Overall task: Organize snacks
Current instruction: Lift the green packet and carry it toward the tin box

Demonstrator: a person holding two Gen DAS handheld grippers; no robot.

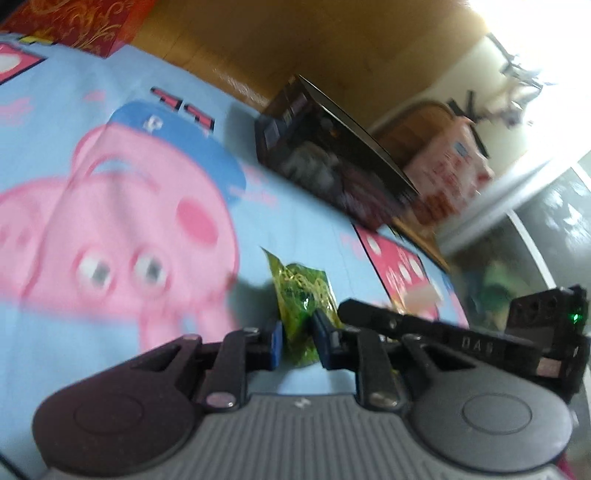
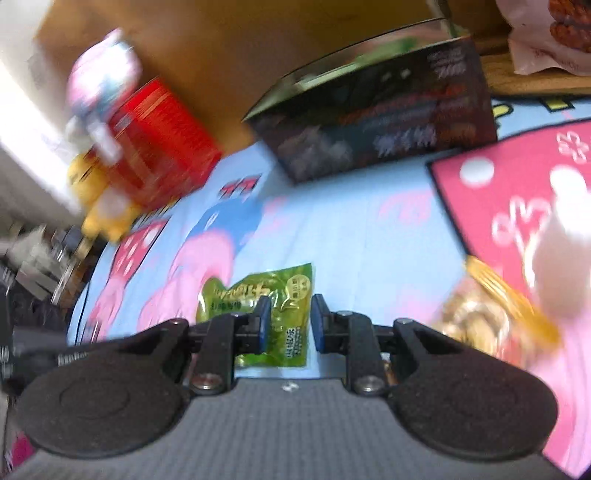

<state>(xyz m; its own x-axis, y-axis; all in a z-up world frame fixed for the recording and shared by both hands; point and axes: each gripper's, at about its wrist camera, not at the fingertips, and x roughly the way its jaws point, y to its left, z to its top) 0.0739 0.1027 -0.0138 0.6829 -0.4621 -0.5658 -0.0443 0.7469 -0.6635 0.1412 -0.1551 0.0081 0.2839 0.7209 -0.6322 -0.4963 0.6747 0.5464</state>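
A green snack packet (image 1: 301, 295) lies on the blue cartoon-pig cloth (image 1: 110, 221). My left gripper (image 1: 297, 338) is open, its blue pads on either side of the packet's near end. In the right wrist view the same green packet (image 2: 258, 295) lies flat between the pads of my right gripper (image 2: 288, 326), which is open around it. A gold-wrapped snack (image 2: 491, 314) lies to the right of that gripper. A dark open box (image 2: 373, 110) stands at the back; it also shows in the left wrist view (image 1: 332, 155). The other gripper's black body (image 1: 480, 339) shows at the right.
A red box (image 2: 159, 147) with a yellow toy (image 2: 107, 210) beside it stands at the back left. A pink packet (image 1: 447, 173) sits behind the dark box. A white bag of snacks (image 2: 550, 33) lies at the top right. The cloth's edge drops off at the left (image 2: 85, 295).
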